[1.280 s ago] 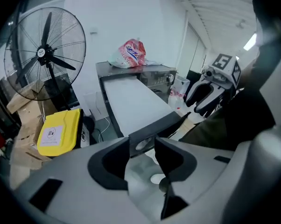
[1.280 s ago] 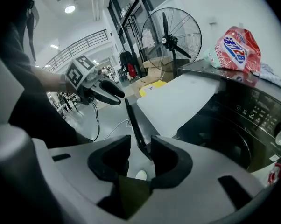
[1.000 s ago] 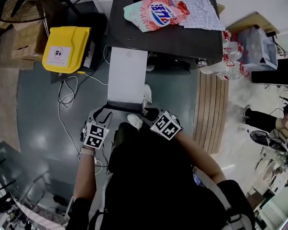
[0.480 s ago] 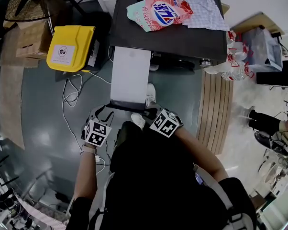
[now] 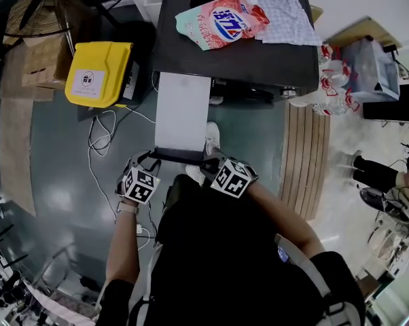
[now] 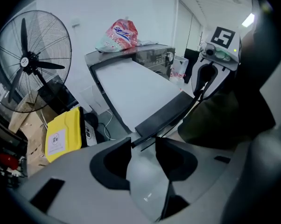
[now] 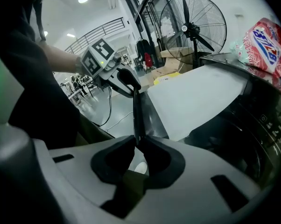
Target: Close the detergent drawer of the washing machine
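Note:
The washing machine [image 5: 238, 53] has its long white detergent drawer [image 5: 182, 111] pulled out toward me, ending in a dark front bar [image 5: 179, 156]. My left gripper [image 5: 142, 161] is at the bar's left end. In the left gripper view it [image 6: 143, 141] is open, with the bar's corner [image 6: 171, 113] just ahead of the jaws, not pinched. My right gripper [image 5: 208, 163] is at the bar's right end. In the right gripper view its jaws [image 7: 136, 143] have just been closing and now pinch the bar's thin edge [image 7: 136, 115].
A pink detergent bag [image 5: 221, 19] and a cloth [image 5: 282, 9] lie on the machine's top. A yellow box [image 5: 96, 70] and loose cables [image 5: 96, 131] are on the floor at left, a wooden pallet [image 5: 301, 155] at right. A standing fan [image 6: 31, 62] is beyond the yellow box.
My left gripper has come a little closer to the left end of the drawer's front bar. The right gripper has stayed at the right end.

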Demonstrator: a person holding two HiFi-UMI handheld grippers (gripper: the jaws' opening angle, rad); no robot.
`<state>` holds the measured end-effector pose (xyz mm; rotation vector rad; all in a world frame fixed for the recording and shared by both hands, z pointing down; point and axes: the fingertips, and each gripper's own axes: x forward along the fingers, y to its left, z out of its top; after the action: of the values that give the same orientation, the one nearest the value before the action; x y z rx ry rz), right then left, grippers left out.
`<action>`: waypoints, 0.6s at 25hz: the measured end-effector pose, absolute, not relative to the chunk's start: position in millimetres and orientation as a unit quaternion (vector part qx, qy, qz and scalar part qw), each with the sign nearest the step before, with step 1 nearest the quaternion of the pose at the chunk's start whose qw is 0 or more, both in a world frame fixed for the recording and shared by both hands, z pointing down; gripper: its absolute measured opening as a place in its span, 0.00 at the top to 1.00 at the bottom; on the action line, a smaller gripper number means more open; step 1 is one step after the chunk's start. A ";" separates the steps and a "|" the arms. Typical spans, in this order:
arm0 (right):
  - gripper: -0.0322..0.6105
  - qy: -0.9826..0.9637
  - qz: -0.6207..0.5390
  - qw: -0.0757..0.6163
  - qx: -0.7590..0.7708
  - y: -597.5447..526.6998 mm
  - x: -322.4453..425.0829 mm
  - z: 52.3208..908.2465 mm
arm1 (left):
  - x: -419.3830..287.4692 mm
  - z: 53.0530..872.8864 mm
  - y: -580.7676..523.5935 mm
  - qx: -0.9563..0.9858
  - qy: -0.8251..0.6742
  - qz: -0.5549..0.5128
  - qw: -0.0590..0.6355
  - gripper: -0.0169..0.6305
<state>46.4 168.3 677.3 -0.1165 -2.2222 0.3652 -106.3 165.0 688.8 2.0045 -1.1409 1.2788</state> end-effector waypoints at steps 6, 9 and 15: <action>0.85 -0.893 0.138 0.424 -0.056 166.7 46.6 673.9 | -105.6 687.1 163.8 0.735 -0.423 0.466 0.251 0.72; 0.85 -0.895 0.127 0.424 -0.059 166.2 48.1 671.6 | -103.1 685.2 164.2 0.736 -0.423 0.465 0.249 0.73; 0.85 -0.899 0.116 0.419 -0.054 156.7 54.0 666.6 | -96.4 681.2 160.7 0.747 -0.422 0.452 0.245 0.75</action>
<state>54.0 156.7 666.6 -0.1357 -2.2538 0.2904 -96.4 160.7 681.2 2.0393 -1.1517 1.2341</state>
